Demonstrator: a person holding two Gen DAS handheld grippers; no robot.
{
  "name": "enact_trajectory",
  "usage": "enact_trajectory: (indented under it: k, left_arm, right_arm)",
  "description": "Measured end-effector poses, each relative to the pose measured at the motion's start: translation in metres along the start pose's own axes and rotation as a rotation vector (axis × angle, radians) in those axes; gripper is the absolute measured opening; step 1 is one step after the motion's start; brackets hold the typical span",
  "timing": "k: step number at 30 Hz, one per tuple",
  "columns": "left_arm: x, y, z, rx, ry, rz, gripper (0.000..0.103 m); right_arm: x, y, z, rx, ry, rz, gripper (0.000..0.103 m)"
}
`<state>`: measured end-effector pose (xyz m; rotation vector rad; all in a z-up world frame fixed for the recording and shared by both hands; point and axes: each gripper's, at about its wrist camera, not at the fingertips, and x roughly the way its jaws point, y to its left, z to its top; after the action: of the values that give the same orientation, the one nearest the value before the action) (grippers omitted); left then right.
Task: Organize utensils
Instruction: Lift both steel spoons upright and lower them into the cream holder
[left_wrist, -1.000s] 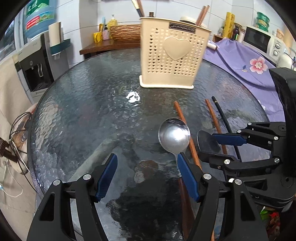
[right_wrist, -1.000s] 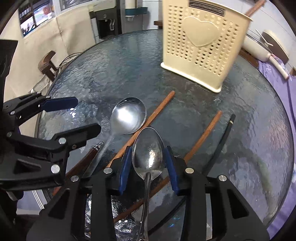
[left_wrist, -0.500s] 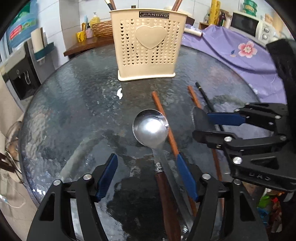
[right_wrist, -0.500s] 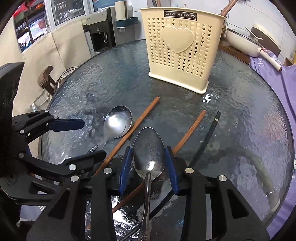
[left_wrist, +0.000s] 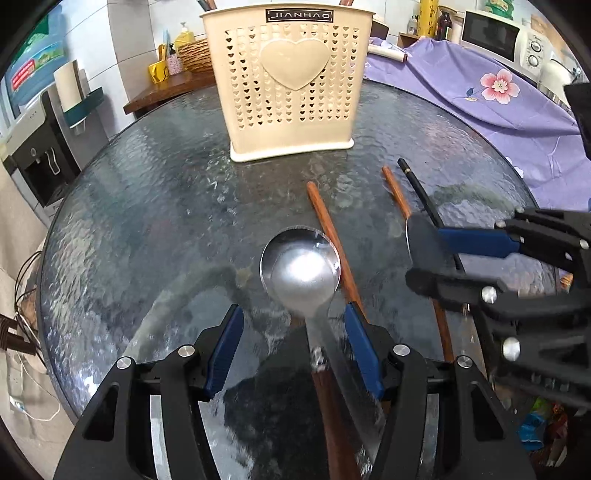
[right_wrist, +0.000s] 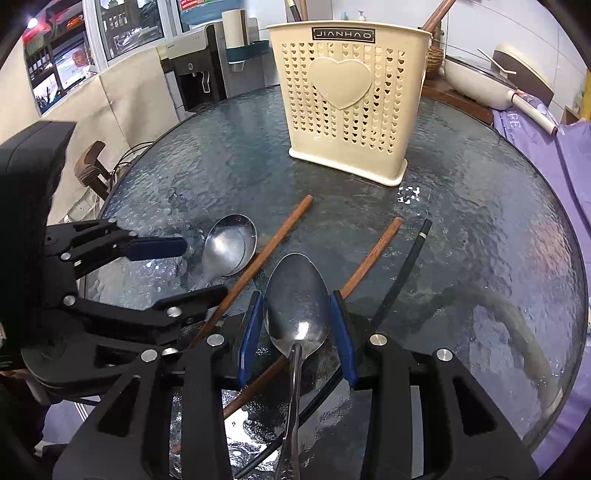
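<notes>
We are working over a round glass table (left_wrist: 155, 206) in a kitchen, a purple cloth (left_wrist: 480, 110) lying beyond its edge at two o'clock. Our right gripper (right_wrist: 297, 332) is clamping a steel spoon (right_wrist: 297, 306), bowl forward between the blue pads, handle running back toward us. A ladle (left_wrist: 300, 271) is lying on the glass at the centre of the left view, its handle passing between the wide-open fingers of our left gripper (left_wrist: 293, 349), neither pad touching it. Just beside the ladle's right rim a brown chopstick (left_wrist: 328, 236) is lying; a second chopstick (left_wrist: 397, 192) and a black chopstick (left_wrist: 417, 188) are lying at one o'clock. The cream holder (left_wrist: 291, 81) is standing upright at twelve o'clock.
</notes>
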<state>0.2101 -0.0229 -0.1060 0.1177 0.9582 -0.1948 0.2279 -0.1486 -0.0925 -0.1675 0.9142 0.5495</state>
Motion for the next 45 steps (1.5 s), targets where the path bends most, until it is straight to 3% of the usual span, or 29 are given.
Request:
enact_trajectory:
  k: [5, 8, 13, 31, 45]
  left_arm:
    - [0.006, -0.002, 0.010, -0.004, -0.004, 0.009, 0.055]
    - [0.008, -0.001, 0.014, -0.023, -0.011, 0.007, 0.046]
    - [0.006, 0.002, 0.017, -0.059, -0.024, -0.015, 0.046]
    - [-0.081, 0.046, 0.048, -0.186, -0.333, -0.115, 0.045]
    - [-0.111, 0.049, 0.062, -0.172, -0.421, -0.129, 0.044]
  right_arm:
    - [-0.003, -0.003, 0.000, 0.014, -0.008, -0.006, 0.038]
    - [-0.003, -0.004, -0.001, 0.021, -0.009, -0.011, 0.038]
    - [-0.004, -0.008, -0.001, 0.031, -0.023, -0.018, 0.038]
    - [-0.054, -0.018, 0.031, 0.101, -0.227, 0.006, 0.037]
    - [-0.086, -0.007, 0.058, 0.043, -0.319, 0.001, 0.037]
